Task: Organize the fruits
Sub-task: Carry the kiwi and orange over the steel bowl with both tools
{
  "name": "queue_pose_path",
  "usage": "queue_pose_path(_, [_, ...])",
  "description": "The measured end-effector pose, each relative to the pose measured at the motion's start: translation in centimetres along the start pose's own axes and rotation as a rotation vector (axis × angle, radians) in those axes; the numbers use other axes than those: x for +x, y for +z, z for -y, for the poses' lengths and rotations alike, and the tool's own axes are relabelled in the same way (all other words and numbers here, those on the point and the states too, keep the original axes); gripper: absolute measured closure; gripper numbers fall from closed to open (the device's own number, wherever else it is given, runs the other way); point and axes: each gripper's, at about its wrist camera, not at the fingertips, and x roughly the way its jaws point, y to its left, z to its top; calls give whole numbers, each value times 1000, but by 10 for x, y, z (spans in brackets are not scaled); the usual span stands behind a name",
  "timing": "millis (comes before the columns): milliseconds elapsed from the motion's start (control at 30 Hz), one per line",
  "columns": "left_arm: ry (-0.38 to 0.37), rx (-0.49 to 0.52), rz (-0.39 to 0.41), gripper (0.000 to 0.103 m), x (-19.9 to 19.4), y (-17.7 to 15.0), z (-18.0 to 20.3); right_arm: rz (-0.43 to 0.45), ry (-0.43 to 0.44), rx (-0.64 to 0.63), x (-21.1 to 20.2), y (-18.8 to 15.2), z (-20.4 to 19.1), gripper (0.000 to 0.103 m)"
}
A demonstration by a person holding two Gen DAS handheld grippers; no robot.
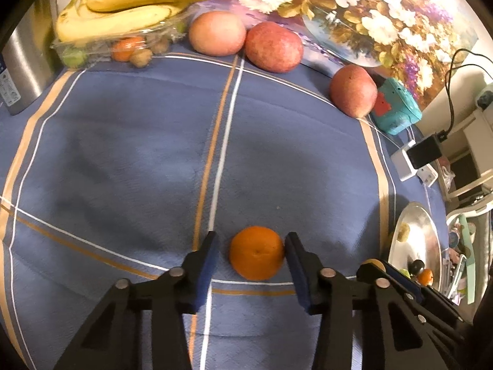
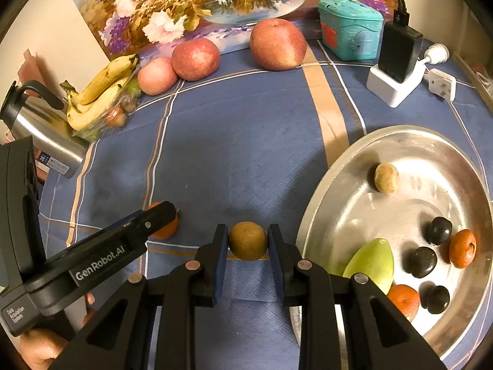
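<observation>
An orange tangerine lies on the blue cloth between the fingers of my left gripper, which is open; a gap shows on the left side. The tangerine also shows in the right wrist view, half hidden behind the left gripper. My right gripper is shut on a brown kiwi-like fruit, just left of the steel plate. The plate holds a green mango, dark plums, tangerines and a brown fruit.
Three red apples and a banana bunch on a clear fruit tray line the far edge before a flower painting. A steel kettle stands left. A teal box and charger stand far right.
</observation>
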Motion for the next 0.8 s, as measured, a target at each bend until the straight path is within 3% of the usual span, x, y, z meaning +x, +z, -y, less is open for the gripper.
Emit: queue_pose_path(800, [-9,-35,30,65,-21,3,0,12,7,4,-8,1,-1,76])
